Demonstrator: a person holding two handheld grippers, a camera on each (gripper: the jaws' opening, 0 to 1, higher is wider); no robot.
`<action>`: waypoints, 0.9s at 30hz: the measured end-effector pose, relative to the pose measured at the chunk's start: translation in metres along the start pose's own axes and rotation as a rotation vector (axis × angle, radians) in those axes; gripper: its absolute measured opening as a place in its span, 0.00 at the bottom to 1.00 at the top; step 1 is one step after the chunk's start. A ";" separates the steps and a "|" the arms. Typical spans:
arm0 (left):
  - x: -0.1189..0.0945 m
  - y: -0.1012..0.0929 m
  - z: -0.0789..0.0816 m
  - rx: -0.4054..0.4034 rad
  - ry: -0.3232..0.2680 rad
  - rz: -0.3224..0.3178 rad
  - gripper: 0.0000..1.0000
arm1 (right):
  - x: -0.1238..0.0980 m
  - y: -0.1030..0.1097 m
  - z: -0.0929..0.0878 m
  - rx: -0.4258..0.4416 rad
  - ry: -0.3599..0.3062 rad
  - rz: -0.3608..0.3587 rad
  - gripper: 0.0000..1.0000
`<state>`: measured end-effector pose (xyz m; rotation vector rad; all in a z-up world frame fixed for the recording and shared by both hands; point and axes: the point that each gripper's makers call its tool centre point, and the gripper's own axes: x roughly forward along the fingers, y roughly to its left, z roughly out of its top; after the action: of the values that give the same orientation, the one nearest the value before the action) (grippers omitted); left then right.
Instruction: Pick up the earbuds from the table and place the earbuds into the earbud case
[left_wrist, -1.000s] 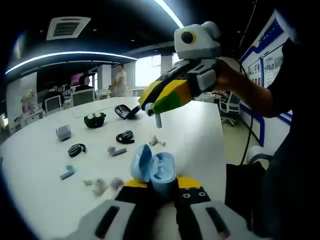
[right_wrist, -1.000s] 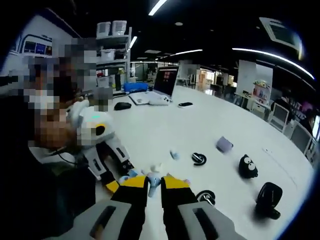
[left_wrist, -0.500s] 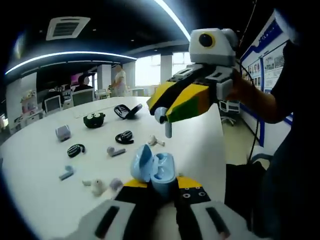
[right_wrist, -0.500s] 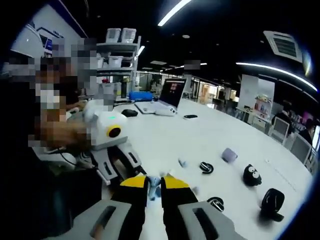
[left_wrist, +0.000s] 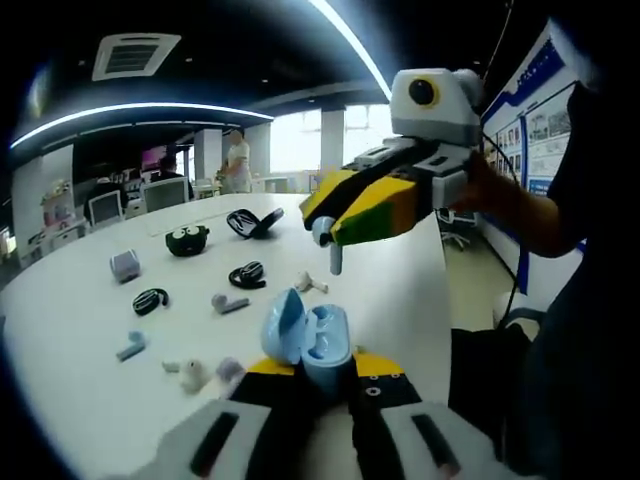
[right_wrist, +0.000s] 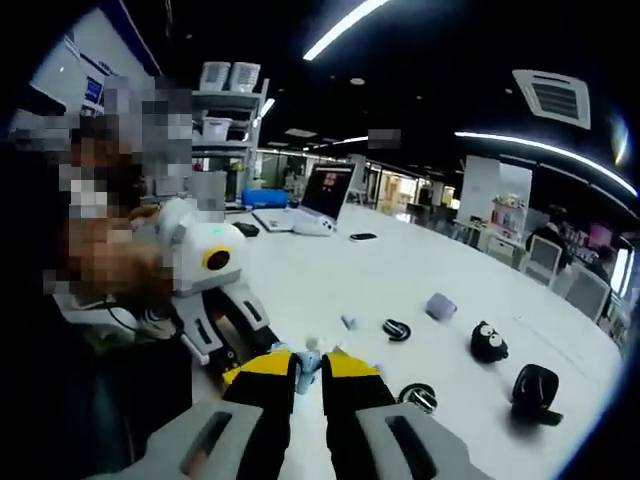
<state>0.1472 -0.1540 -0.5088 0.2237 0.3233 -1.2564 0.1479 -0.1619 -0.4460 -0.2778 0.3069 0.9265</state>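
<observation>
My left gripper (left_wrist: 319, 370) is shut on an open light-blue earbud case (left_wrist: 308, 340), lid tipped to the left, low over the white table (left_wrist: 400, 270). Above the case and slightly right hangs my right gripper (left_wrist: 324, 228), shut on a light-blue earbud (left_wrist: 334, 260) whose stem points down. In the right gripper view, that earbud (right_wrist: 308, 360) sits between my right gripper's (right_wrist: 309, 364) yellow tips, with the left gripper (right_wrist: 238, 368) just below left. Loose earbuds lie on the table: a white one (left_wrist: 312, 284), a lavender one (left_wrist: 230, 302) and a blue one (left_wrist: 130, 347).
Further out on the table are a black frog-shaped case (left_wrist: 188, 240), an open black case (left_wrist: 250, 222), two black cases (left_wrist: 248, 273) (left_wrist: 152, 300) and a lavender case (left_wrist: 125, 265). A laptop (right_wrist: 322, 195) sits at the far end. The person's hand and body are at the right.
The right gripper has carried the light-blue earbud to the right and slightly up, from over the table to above the open case. The left gripper and case have stayed put.
</observation>
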 end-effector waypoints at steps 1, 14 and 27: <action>0.000 0.000 0.000 0.000 0.000 0.000 0.19 | 0.000 -0.001 -0.003 0.002 0.006 -0.009 0.10; 0.000 0.000 0.000 -0.005 -0.006 0.002 0.19 | -0.008 -0.016 -0.032 0.059 -0.006 -0.227 0.10; 0.000 0.000 0.000 -0.003 -0.005 0.003 0.19 | -0.027 -0.034 -0.050 0.144 -0.045 -0.479 0.10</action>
<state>0.1470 -0.1540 -0.5091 0.2178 0.3205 -1.2536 0.1536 -0.2189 -0.4787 -0.1854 0.2490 0.4358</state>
